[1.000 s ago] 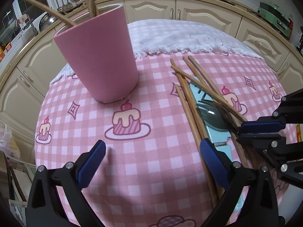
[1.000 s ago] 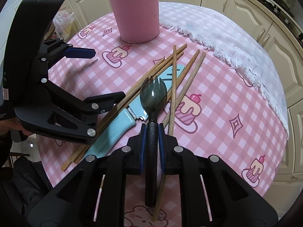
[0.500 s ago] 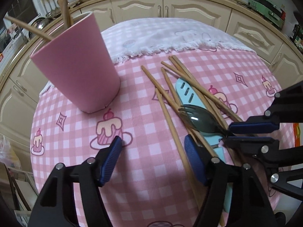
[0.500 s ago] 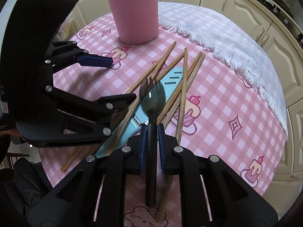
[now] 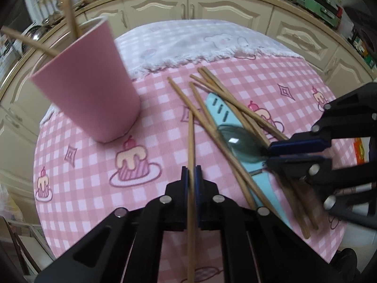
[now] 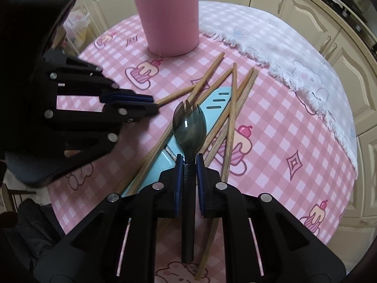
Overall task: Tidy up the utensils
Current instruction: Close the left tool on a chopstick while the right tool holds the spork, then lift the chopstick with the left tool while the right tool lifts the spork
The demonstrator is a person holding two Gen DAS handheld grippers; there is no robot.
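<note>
A chopstick and a spork were each pinched in a gripper above the pink checked tablecloth.

The left gripper was pressed together on a single chopstick at the lower centre of the left view; the right gripper was clamped on the dark spork, low in the right view; the loose chopsticks were seen crossed over a light blue knife at mid-frame; the pink cup, with chopsticks standing in it, was placed at the upper centre.
</note>
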